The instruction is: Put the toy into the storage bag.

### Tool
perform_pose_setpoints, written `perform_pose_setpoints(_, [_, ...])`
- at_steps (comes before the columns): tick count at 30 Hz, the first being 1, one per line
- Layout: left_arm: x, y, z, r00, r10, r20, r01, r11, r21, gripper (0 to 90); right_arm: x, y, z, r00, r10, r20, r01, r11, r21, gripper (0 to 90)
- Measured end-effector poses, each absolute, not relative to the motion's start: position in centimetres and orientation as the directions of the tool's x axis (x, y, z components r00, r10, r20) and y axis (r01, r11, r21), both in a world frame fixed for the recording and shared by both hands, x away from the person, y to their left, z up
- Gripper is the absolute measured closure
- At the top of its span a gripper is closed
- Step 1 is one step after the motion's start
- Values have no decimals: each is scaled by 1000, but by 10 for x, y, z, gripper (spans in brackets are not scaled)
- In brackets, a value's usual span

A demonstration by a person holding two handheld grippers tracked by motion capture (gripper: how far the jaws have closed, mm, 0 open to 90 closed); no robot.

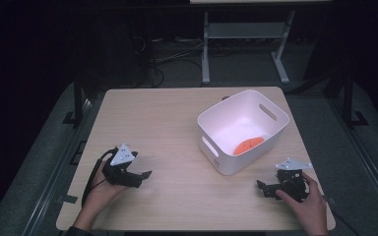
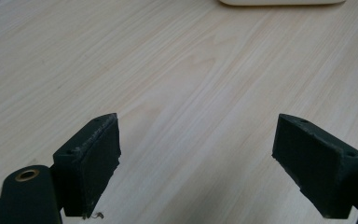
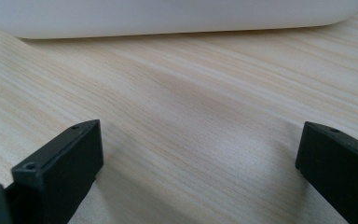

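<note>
With both tongs, left (image 1: 139, 177) and right (image 1: 267, 189), spread empty, I'd grip the light, stiff bin (image 1: 216, 123) by its rim.

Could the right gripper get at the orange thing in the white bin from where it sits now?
Probably yes. The right gripper is open and empty beside the bin, whose top is uncovered; the orange thing lies alone on its floor. It must lift over the wall first.

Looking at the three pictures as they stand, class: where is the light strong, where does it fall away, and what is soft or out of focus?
High view: the table and white bin are brightly lit, the surroundings fall to near black. Left gripper view: wood grain sharp, the near jaws slightly soft. Right gripper view: the bin's wall is blurred and a dim shadow lies on the wood below it.
</note>
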State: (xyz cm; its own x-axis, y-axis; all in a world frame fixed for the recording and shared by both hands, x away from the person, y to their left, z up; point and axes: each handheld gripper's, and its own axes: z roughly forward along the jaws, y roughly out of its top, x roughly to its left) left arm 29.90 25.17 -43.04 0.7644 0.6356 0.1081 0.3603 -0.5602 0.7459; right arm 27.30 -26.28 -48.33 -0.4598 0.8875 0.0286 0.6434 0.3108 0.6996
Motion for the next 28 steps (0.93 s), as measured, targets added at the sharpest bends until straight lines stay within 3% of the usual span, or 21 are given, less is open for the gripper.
perform_pose_setpoints(16, [282,278,-472,707,704,64,463,-530,710,139,273,-263,-483,-459,888,30,644,310,700,2])
perform_pose_setpoints(28, [283,282,-475,696,718,8,495,-488,719,129,273,-263,-483,-460,888,29,643,311,700,2])
